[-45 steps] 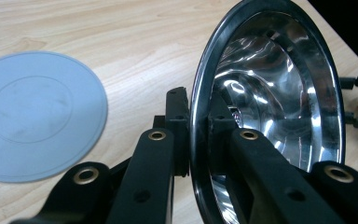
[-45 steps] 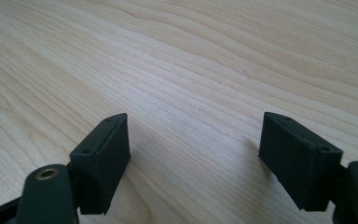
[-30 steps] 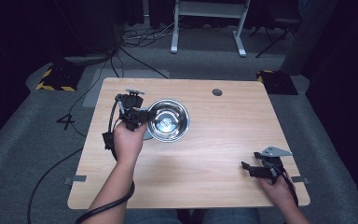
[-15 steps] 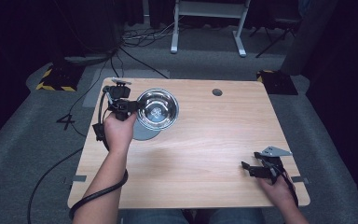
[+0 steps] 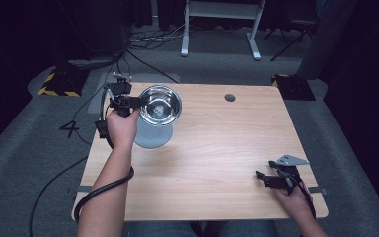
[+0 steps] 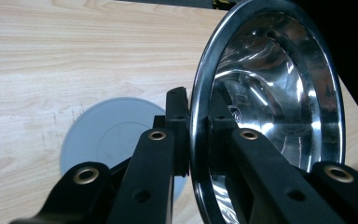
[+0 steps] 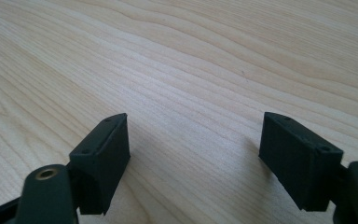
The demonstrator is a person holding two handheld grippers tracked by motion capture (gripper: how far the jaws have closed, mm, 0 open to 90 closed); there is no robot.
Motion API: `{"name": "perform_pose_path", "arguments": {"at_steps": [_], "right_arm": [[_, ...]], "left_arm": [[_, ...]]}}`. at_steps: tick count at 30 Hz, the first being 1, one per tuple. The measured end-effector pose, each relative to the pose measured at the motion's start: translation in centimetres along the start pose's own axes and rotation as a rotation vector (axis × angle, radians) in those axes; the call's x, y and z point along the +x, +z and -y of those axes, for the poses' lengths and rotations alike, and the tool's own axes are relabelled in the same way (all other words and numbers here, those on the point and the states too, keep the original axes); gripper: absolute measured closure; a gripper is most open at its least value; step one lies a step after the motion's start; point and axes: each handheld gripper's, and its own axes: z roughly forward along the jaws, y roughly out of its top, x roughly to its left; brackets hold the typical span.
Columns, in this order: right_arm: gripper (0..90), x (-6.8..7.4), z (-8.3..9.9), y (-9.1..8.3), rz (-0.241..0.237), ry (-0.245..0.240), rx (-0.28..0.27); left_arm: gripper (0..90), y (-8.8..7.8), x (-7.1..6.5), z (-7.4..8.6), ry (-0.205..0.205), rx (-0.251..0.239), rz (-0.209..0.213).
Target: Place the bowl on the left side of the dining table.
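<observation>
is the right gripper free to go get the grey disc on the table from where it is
Probably yes. The right gripper is open and empty near the table's right front corner, with bare wood between it and the grey disc. The left gripper holds the steel bowl partly above the disc, which could crowd the approach.

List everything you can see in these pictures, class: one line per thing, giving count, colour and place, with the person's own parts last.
Table: one, light wood, centre of the high view.
Steel bowl: one, shiny silver, lifted above the table's far-left part, rim pinched by the left tool.
Round disc: one, grey, flat on the table below the bowl.
Table port: one, dark grey, far edge.
Left tool: one, black, shut on the bowl's rim.
Right tool: one, black, open, near-right corner.
Hands: two, one on each tool.
</observation>
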Motion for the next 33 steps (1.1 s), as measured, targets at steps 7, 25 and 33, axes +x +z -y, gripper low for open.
{"name": "perform_pose_path", "arguments": {"at_steps": [7,25,33], "right_arm": [[24.2,0.0,0.0,0.0,0.0,0.0,0.0],[24.2,-0.1,0.0,0.0,0.004,-0.009,0.002],[24.1,-0.1,0.0,0.0,0.004,-0.009,0.003]], "left_arm": [[83.2,0.6,2.6,0.0,-0.092,-0.006,0.039],[83.2,3.8,5.9,1.4,-0.208,0.065,0.0],[83.2,6.3,6.9,2.0,-0.215,0.134,0.004]]}}
